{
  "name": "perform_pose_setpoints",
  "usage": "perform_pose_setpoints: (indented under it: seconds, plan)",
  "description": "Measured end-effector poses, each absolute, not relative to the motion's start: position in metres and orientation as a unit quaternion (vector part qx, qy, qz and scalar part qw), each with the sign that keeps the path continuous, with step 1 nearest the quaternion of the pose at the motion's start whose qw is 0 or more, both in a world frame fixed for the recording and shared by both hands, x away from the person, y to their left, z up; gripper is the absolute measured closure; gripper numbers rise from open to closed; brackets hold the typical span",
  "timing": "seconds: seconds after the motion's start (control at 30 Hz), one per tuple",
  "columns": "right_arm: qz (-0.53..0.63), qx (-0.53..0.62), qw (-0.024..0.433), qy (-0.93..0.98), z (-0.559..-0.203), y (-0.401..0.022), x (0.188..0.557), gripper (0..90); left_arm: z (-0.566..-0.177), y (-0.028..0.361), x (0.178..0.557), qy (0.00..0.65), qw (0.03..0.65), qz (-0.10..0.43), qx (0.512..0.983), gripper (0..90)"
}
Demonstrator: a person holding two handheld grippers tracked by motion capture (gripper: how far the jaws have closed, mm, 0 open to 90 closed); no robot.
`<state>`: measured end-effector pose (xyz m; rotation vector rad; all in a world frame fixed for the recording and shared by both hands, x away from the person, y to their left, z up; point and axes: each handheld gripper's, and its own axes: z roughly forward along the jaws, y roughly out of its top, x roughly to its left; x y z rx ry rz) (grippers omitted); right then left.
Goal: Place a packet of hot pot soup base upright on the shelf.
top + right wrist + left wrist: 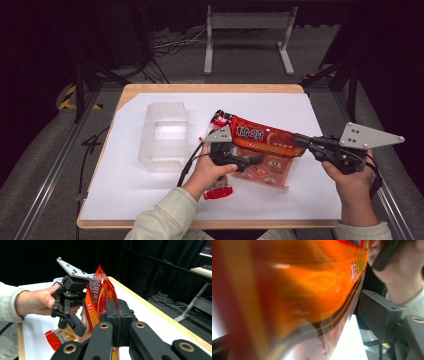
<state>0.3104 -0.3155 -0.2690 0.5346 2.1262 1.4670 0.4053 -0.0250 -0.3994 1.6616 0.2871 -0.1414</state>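
A red and orange snack bag [262,140] hangs above the table between my two grippers. My right gripper [298,140] is shut on the bag's right edge, and in the right gripper view its jaws [117,307] pinch that edge of the bag [100,295]. My left gripper [252,160] reaches in from the left. Its jaws stand wide on either side of the bag [312,290]. One finger [377,312] sits just off the foil with a dark gap between. A small red packet [218,191] lies on the table under my left hand.
A clear plastic container [165,135] stands left of the bag on the white sheet [280,105]. The wooden table edge [210,88] runs along the far side. A metal stand [247,22] and cables are on the floor beyond.
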Motion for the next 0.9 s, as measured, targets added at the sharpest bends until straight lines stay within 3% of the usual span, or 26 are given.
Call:
perform_pose_setpoints:
  seconds: [0.13,0.37,0.57,0.7,0.9]
  plan:
    - [0.541,0.198,0.246,0.779,-0.2698,-0.3165,0.3115,90.0,-0.3991,-0.0262,0.4037,0.129,0.663,-0.054,0.735,23.7]
    - [0.54,0.197,0.243,0.782,-0.271,-0.3142,0.3121,90.0,-0.3996,-0.0308,0.4004,0.108,0.643,-0.023,0.757,33.1]
    - [0.541,0.199,0.244,0.78,-0.2716,-0.3156,0.3128,90.0,-0.4011,-0.0301,0.402,0.093,0.652,-0.034,0.752,44.8]
    - [0.541,0.202,0.247,0.778,-0.2719,-0.3176,0.3135,90.0,-0.4019,-0.0303,0.401,0.079,0.65,-0.042,0.755,60.4]
    - [0.54,0.203,0.247,0.778,-0.2725,-0.318,0.3138,90.0,-0.3998,-0.0306,0.3992,0.074,0.646,-0.048,0.758,70.4]
